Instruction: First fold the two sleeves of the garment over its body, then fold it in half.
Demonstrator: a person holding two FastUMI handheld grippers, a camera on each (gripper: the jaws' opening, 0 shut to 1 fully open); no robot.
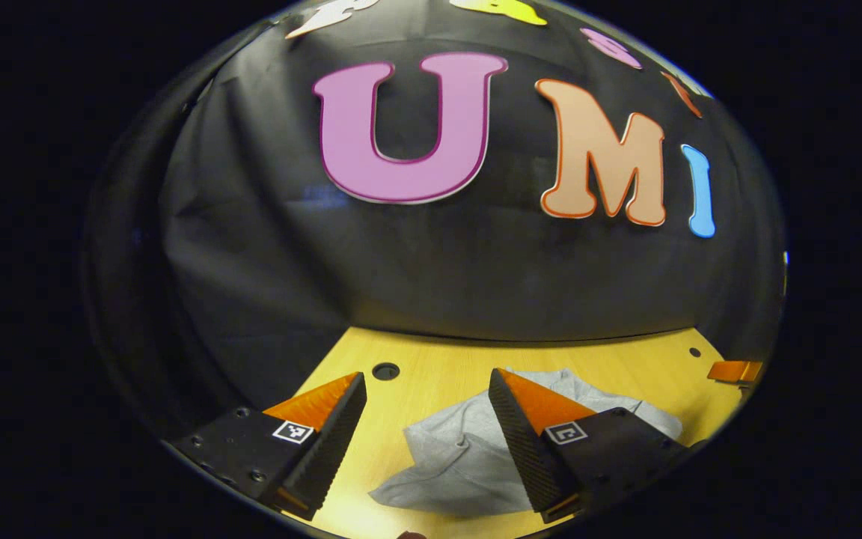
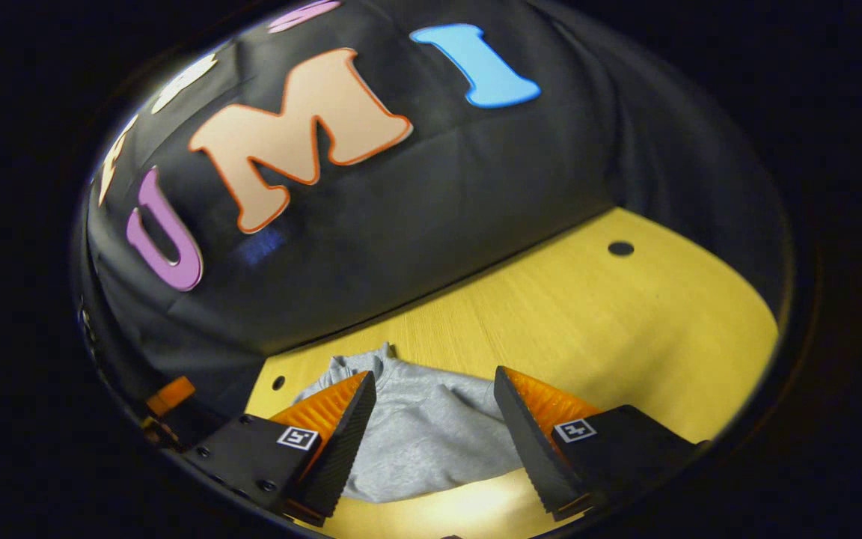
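Observation:
A light grey garment (image 1: 461,457) lies bunched on the yellow wooden table (image 1: 438,359), ahead of and below my left gripper (image 1: 427,382). That gripper stands open above the table, with nothing between its fingers. In the right gripper view the same grey garment (image 2: 423,430) lies flat-ish, its collar pointing toward the wall. My right gripper (image 2: 435,378) hangs open over it, with bare cloth showing in the gap between the fingers. At the right edge of the left gripper view, a part of the other gripper (image 1: 734,370) shows.
The table (image 2: 625,329) runs up to the black cloth wall (image 2: 438,195). Round holes sit in the tabletop: one hole (image 1: 385,370) near my left gripper, another hole (image 2: 620,248) far right. A wide stretch of bare wood lies right of the garment.

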